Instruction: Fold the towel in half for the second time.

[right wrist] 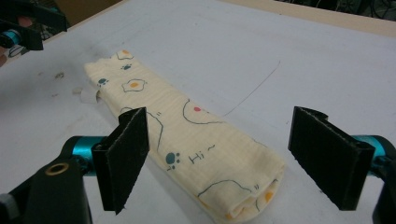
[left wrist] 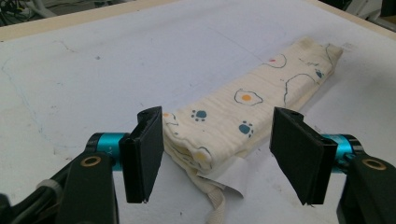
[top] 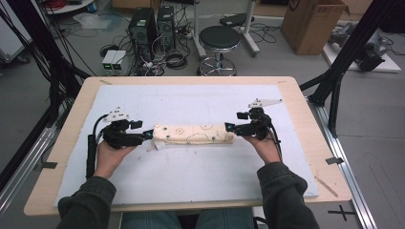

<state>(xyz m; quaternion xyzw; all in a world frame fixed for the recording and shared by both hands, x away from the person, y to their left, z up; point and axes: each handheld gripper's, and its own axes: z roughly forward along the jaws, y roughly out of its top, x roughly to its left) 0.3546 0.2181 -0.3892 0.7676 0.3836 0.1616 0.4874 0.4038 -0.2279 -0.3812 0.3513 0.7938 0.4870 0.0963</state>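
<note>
Left gripper and right gripper are standing wide open, gripping nothing, flanking the folded cream printed cloth; the left gripper view is revealing a white label at six o'clock, half tucked under.

A light wooden table carries a white sheet over most of its top; a folded, cream printed cloth lies lengthwise across the sheet's middle.
</note>
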